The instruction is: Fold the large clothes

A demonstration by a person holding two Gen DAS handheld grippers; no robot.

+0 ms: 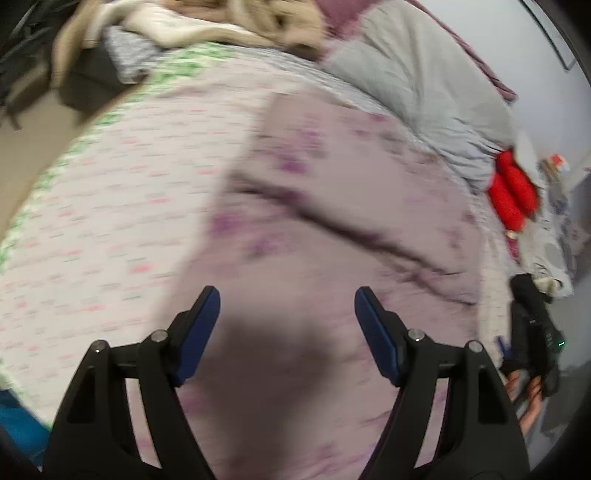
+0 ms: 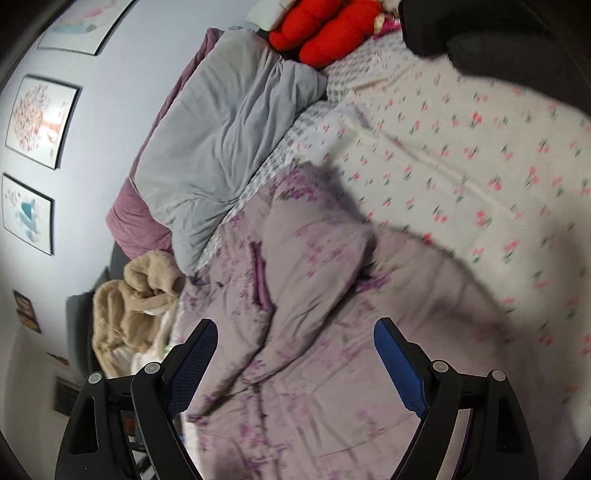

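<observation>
Both tongs – left (image 1: 287, 299) and right (image 2: 295, 330) – gape apart, holding nothing, above the purple garment (image 2: 314, 295). Best to grab two far-apart edges, then pull flat.

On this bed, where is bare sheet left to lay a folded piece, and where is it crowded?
Free: the flowered sheet between the lilac garment and the bed's green-edged side. Crowded: the wall side, with the grey duvet, beige fleece and red cushions.

A: We get heavy blur on the purple garment (image 1: 332, 229); its print is unreadable.
B: Agreed, and its lower edge is cut off in our right view too.
</observation>
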